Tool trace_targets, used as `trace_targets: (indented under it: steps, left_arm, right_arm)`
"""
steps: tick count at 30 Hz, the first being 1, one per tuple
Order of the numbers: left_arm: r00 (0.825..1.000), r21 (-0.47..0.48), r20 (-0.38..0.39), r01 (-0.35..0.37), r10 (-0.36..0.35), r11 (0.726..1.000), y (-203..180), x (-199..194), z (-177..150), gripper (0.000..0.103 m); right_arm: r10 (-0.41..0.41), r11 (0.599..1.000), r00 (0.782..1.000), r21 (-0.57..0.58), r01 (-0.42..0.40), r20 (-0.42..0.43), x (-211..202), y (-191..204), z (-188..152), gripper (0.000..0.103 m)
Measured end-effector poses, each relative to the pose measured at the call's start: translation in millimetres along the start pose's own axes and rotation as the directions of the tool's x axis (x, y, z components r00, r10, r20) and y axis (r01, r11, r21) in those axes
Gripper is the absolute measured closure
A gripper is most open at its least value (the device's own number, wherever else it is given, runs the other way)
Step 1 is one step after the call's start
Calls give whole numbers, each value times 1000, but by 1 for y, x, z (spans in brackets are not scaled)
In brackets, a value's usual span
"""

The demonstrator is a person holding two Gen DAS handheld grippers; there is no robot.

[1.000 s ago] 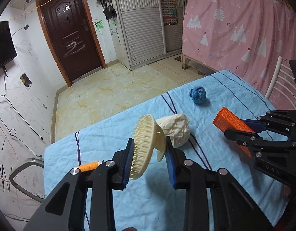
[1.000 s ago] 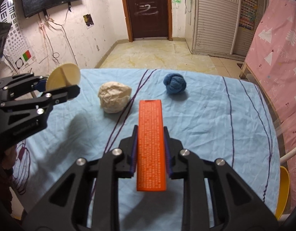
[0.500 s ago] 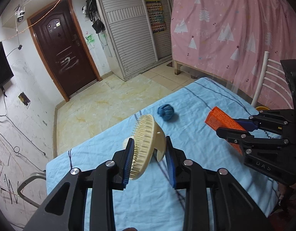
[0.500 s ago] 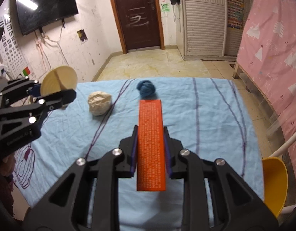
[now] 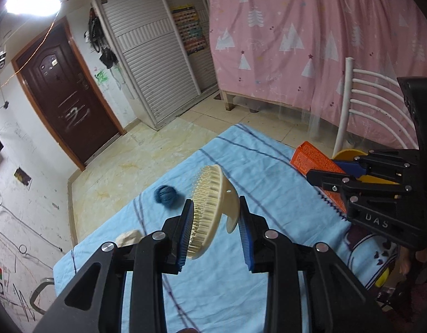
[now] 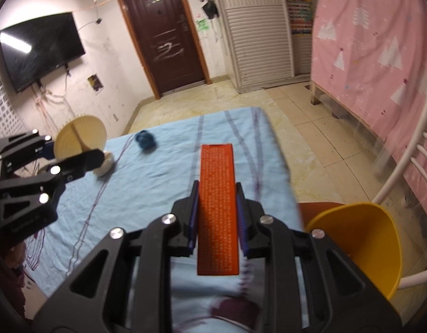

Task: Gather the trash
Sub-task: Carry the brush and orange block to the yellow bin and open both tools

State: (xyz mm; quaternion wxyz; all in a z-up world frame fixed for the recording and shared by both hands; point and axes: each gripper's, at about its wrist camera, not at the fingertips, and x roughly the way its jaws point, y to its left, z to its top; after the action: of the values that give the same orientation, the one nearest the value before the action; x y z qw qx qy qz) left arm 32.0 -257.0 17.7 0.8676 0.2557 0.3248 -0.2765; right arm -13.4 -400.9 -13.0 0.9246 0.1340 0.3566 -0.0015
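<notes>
While the left tongs (image 5: 215, 234) clench a stiff, light comb (image 5: 213, 202) and the right tongs (image 6: 217, 217) an orange box (image 6: 217, 205), soft blue yarn (image 6: 145, 140) at ten o'clock wants a mid-ball pinch.

The crumpled paper ball (image 5: 128, 237) shows only as a sliver past the left gripper (image 5: 215, 231), whose left finger covers the rest; in the right wrist view that gripper's finger also hides most of it. The yellow bin (image 6: 363, 245) to the right of the right gripper (image 6: 217, 217) is partly masked by that gripper's body. Print on the orange box (image 6: 217, 202) is too small to read. The brush's (image 5: 210, 208) near end sits hidden between the pads.
</notes>
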Motion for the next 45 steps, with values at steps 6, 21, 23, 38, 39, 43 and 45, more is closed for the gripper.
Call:
trace_targets:
  steps: [6, 21, 23, 38, 39, 43, 45]
  left_arm:
    - [1000, 54, -7, 26, -26, 998, -39, 6, 14, 80]
    - [993, 168, -16, 121, -120, 978, -137, 20, 44, 80]
    - [991, 179, -21, 134, -133, 975, -149, 23, 48, 80]
    - [972, 208, -99, 230, -213, 951, -221, 52, 63, 78]
    - [971, 208, -104, 232, -214, 950, -222, 54, 63, 76]
    - [971, 211, -105, 231, -213, 950, -222, 54, 63, 68]
    - [972, 208, -101, 229, -213, 951, -219, 54, 64, 65]
  right_arm:
    - [-28, 998, 999, 61, 26, 23, -16, -44, -6, 81]
    - [-123, 967, 991, 228, 111, 42, -52, -149, -33, 81]
    - [-133, 961, 990, 248, 119, 42, -55, -161, -36, 81]
    - [-170, 934, 985, 324, 149, 35, -57, -207, -50, 80]
    - [-170, 933, 985, 327, 150, 32, -57, -207, -50, 80]
    - [-168, 931, 985, 332, 149, 29, -55, -208, -50, 75]
    - [-168, 930, 985, 335, 149, 30, -54, -207, -51, 68]
